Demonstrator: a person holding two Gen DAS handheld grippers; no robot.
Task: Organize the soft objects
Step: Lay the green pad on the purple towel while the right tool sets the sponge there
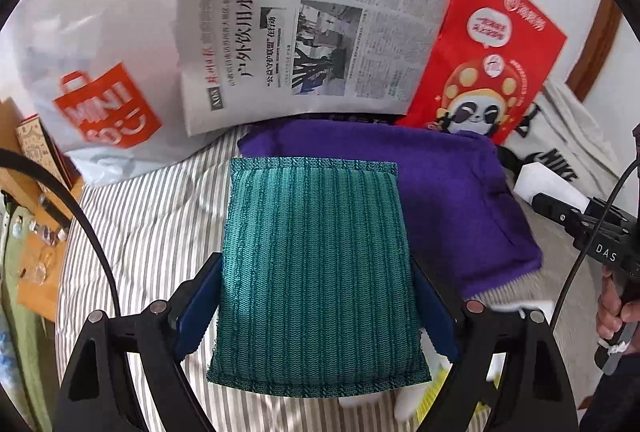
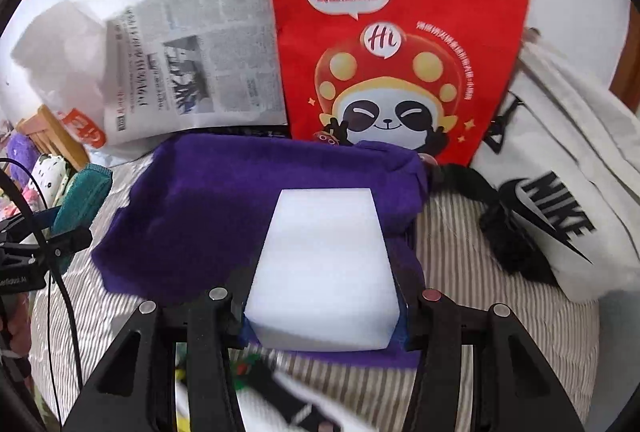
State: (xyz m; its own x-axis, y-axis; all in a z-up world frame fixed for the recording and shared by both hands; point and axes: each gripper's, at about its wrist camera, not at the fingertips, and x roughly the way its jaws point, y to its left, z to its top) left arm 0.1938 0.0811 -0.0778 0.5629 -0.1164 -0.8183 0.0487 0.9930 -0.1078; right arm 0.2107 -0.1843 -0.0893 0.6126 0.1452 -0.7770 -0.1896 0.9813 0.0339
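We find the left tool [image 1: 316, 308] closed on a teal pad [image 1: 316, 264], its blue fingers [image 1: 200, 304] pressing the pad's two long edges. The jaws stand wide because the pad is gripped across its breadth; it is held flat and clear of the bed [image 1: 152, 216], in our judgement so that it will not drag on the striped cover.

The right tool [image 2: 324, 312] is closed about halfway on a white foam block [image 2: 324, 264], clamped at its near end with the far end free. The narrower gap matches the narrower block. In the right view the left tool and its pad appear at the far left, well apart from the block, so the two loads do not interfere.

Beyond both tools a purple towel [image 2: 224, 200] lies spread on the bed. Both held items hang over it or just before it, and we judge it the likely collecting place for the soft things, though neither touches it that we can confirm.

Against the wall stand a white bag [image 1: 100, 52], a newspaper [image 1: 304, 28] and a red bag [image 2: 396, 44], upright side by side. A white Nike bag [image 2: 560, 200] lies to the right. These appear to serve as a backdrop only.
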